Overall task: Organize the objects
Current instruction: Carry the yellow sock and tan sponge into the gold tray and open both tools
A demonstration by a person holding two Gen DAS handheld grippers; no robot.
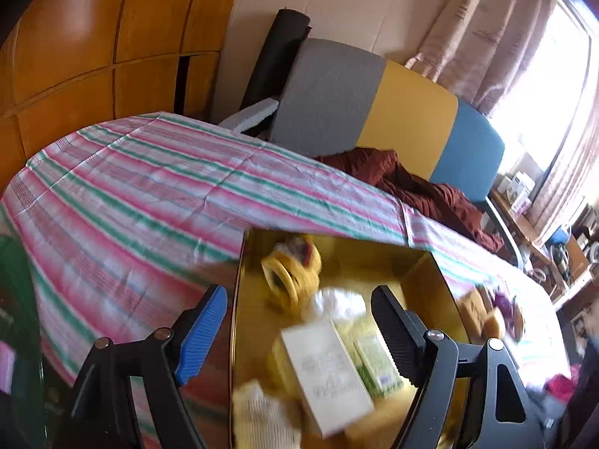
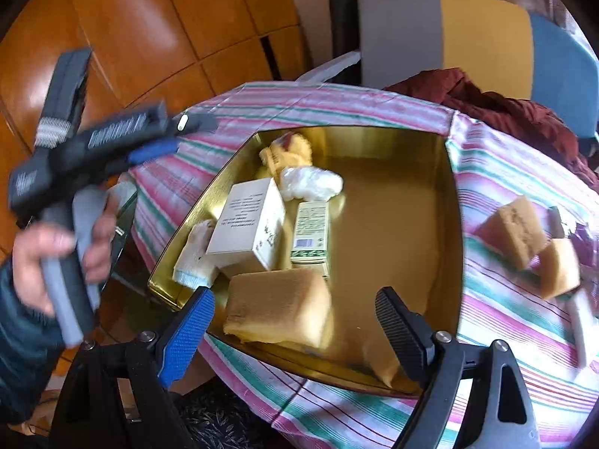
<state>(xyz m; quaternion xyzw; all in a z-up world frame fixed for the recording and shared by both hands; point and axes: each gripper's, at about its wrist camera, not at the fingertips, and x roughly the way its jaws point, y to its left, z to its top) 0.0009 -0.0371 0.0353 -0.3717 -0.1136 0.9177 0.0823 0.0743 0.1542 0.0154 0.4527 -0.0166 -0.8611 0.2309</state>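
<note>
A gold tin box (image 2: 441,224) sits on the striped tablecloth (image 2: 505,318). It holds a white carton (image 2: 247,224), a green carton (image 2: 310,232), a white glove (image 2: 194,254), a crumpled plastic bag (image 2: 310,183), a yellow tape roll (image 2: 284,153) and a tan sponge (image 2: 277,307). My right gripper (image 2: 295,321) is open and empty, just above that sponge. My left gripper (image 1: 299,333) is open and empty over the box's left side; in the right wrist view it (image 2: 176,138) hovers left of the box. Two more sponges (image 2: 513,232) (image 2: 559,267) lie right of the box.
A grey, yellow and blue chair back (image 1: 374,104) stands behind the table with a dark red garment (image 1: 411,183) on it. Wooden cabinets (image 1: 93,37) fill the left. A purple item (image 2: 584,239) lies by the outer sponges.
</note>
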